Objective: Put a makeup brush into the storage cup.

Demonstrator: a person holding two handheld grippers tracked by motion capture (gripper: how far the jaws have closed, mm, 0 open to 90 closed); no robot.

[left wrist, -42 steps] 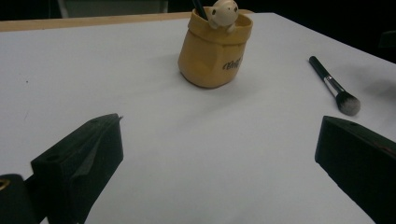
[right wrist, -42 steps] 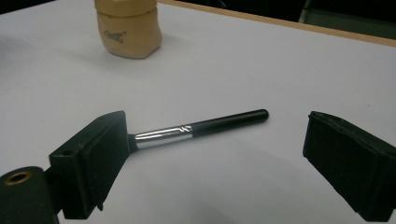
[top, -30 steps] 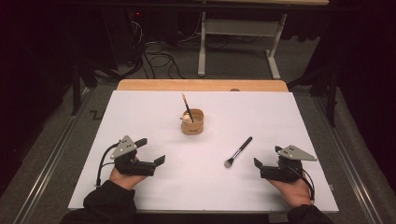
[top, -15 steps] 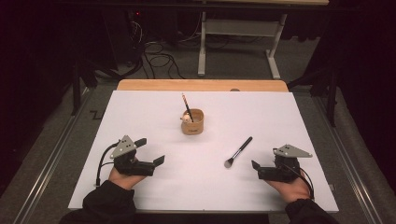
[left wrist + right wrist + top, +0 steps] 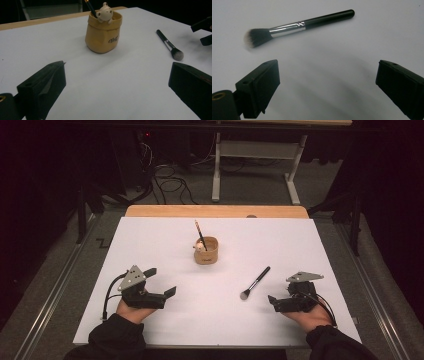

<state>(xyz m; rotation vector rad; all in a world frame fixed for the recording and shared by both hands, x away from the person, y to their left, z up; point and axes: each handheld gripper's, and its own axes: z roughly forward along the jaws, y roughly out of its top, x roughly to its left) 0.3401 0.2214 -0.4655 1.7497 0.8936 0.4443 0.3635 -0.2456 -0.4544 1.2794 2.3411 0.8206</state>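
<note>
Your right gripper [image 5: 274, 301], jaws spread and empty, is nearest the makeup brush [image 5: 255, 283], lying just ahead, bristles nearest the jaws, handle angling toward the bear pot [image 5: 206, 251].

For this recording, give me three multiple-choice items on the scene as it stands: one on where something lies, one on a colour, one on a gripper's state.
1. Where does the makeup brush lie?
A. inside the pot
B. flat on the white table top, between the pot and the right gripper
C. between the left gripper's jaws

2. What colour is the pot?
A. yellow-tan
B. blue
C. red

3. How does the right gripper stand?
A. shut on the brush
B. shut on nothing
C. open, holding nothing

Answers: 1 B, the high view shows the brush lying on the table top apart from both grippers. 2 A, the left gripper view shows its yellow-tan wall with a small bear figure at the rim. 3 C, the right gripper view shows its jaws wide apart with the brush beyond them.
</note>
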